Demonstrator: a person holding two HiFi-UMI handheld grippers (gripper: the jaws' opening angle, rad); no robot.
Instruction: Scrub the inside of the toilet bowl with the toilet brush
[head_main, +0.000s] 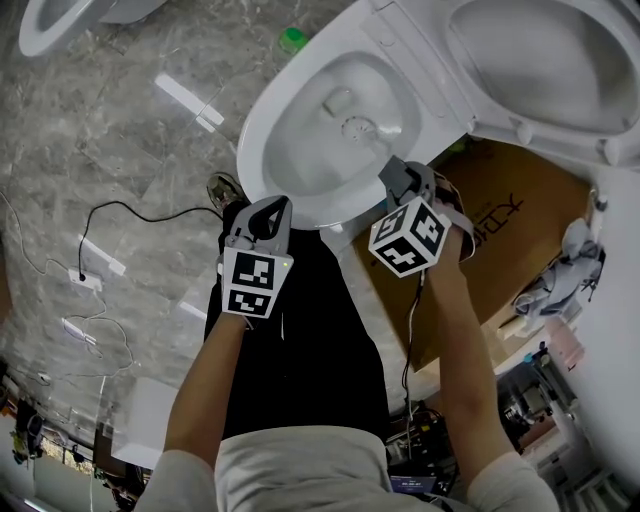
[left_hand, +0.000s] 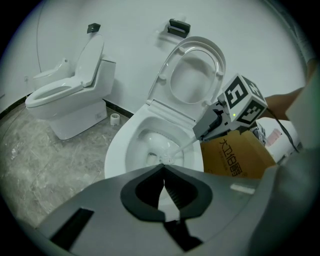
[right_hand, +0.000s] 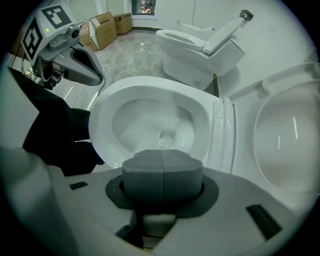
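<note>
You stand over the open toilet bowl (head_main: 262, 135), your right gripper (head_main: 398, 172) clamped tight on the thin handle of the toilet brush (left_hand: 169, 158), its head low inside the bowl near the drain, while your left gripper (head_main: 272, 208), jaws together on nothing, hangs just beside the near rim.

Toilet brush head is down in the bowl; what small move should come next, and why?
Probably sweep the toilet brush sideways along the inner wall of the bowl with the right gripper. Its tongs are shut on the thin handle, the bristles sit low near the drain, and the left gripper hangs shut and empty outside the rim.
</note>
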